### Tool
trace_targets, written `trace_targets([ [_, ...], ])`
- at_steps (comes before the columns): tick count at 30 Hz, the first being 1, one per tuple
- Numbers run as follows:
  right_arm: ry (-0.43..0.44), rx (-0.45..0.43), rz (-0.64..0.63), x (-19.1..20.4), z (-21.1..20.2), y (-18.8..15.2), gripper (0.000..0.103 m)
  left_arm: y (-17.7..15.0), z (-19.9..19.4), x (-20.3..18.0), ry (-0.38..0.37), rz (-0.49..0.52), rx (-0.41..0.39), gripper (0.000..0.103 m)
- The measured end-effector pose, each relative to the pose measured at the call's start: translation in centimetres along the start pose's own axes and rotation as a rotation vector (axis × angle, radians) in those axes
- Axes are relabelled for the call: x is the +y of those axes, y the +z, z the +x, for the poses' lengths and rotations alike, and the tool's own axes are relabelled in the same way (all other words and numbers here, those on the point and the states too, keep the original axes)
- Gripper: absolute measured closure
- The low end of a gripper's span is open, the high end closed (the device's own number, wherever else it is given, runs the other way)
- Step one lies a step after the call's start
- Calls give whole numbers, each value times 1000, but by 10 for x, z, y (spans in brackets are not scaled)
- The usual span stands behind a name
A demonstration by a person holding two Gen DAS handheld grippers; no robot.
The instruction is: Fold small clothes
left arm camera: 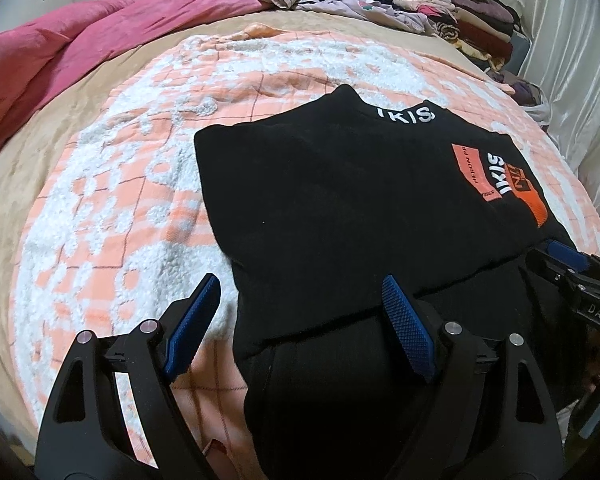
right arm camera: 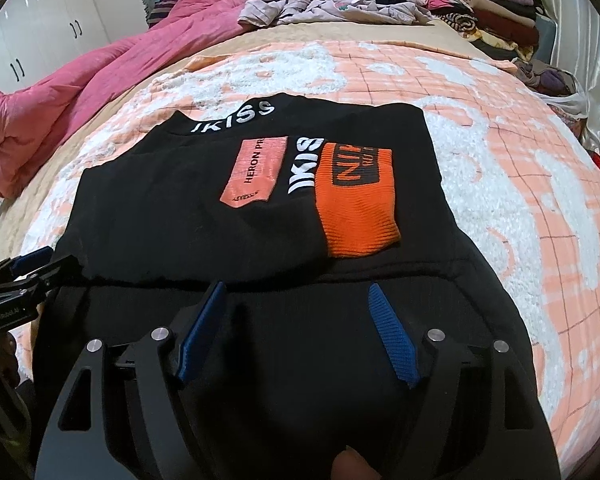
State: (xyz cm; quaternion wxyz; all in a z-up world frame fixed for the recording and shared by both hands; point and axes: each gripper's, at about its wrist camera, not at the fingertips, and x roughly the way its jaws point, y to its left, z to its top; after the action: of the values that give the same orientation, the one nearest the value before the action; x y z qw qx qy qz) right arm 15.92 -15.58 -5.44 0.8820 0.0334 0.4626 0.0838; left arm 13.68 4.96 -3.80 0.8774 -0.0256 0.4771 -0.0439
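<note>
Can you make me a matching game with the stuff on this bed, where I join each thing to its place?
Things:
1. black sweater with orange patches
2. crumpled pink quilt
3. stack of folded clothes
4. loose lilac striped garment

Places:
A. far right corner of the bed, by the white curtain
B. bunched along the bed's left side
C. spread flat in the middle, just ahead of both grippers
D. in a heap at the far end, between the quilt and the stack

Pairs: 1-C, 2-B, 3-A, 4-D
</note>
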Motion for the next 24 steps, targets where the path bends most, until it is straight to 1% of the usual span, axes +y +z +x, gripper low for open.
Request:
trace_targets([
  [2,3,-3,2,0,-3,-1,29,0,-4,0,-3,-3,-6,28],
  [3,5,-6,4,0,-4,-1,23,0,-8,-1,-3,-3,-12,28],
  [4,6,-12,8,0,-6,-2,21,0,-10,-1,-3,-2,-17,28],
  [6,11,-20,12,-1,-10,-2,21,1,-15,-2,-2,-3,-27,25],
  [11,17,-38,11,-1,-21,-3,20,0,-28,-6,-3,-1,-49,25],
  [12,19,-43,11,-2,-23,-3,18,0,-30,-8,-1,1,-53,24],
  [13,20,-48,11,-2,-26,-4,17,0,-31,-9,1,3,-56,20],
  [14,22,-52,10,-2,-29,-5,17,-1,-33,-10,4,5,-58,11],
  [24,29,-78,-8,-4,-50,-12,17,-9,-59,-18,9,18,-98,10],
])
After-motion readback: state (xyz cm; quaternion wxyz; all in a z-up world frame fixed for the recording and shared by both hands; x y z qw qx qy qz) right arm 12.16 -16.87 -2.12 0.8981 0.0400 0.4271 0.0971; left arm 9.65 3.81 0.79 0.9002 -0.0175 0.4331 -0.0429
